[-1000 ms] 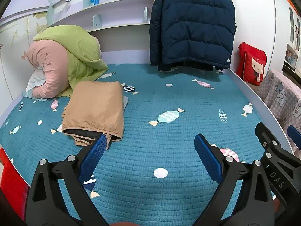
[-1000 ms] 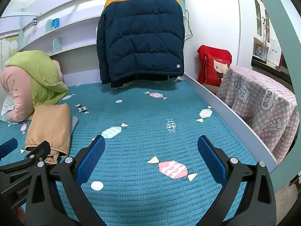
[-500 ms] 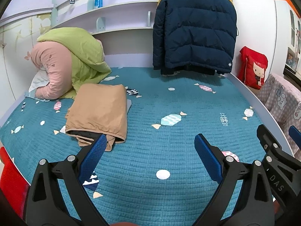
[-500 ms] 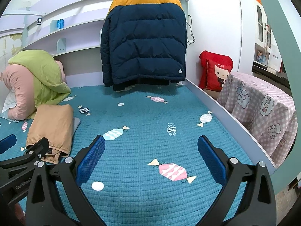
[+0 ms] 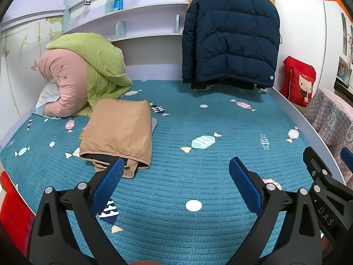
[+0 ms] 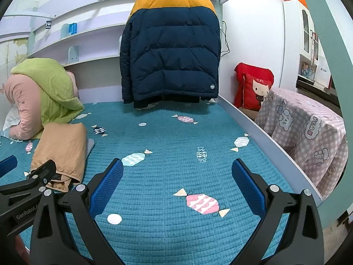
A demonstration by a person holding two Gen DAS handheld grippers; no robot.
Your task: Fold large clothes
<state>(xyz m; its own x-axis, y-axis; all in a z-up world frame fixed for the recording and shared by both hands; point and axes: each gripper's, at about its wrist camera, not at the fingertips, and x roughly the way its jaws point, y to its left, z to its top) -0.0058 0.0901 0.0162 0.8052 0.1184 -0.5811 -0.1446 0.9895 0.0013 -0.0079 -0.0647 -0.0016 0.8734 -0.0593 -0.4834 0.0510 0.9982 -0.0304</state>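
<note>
On the bed (image 5: 220, 114), left of the hanging jacket (image 5: 229, 44): tan folded garment (image 5: 119, 132), further off now. Left gripper (image 5: 174, 176) and right gripper (image 6: 177, 176) raised and drawn back, jaws apart, empty. Jacket probably next.

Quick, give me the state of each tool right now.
Left tool: open, holding nothing, above the bed cover.
Right tool: open, holding nothing.

1 folded tan garment (image 5: 119, 132) ahead-left of left fingers. 1 navy/yellow puffer jacket (image 6: 171, 53) hanging, far ahead betw. right fingers. 1 green/pink bedding heap (image 5: 83, 75) far left. 1 red cushion (image 6: 256, 88), 1 checked cloth (image 6: 308, 128) to right. 2 grippers.
</note>
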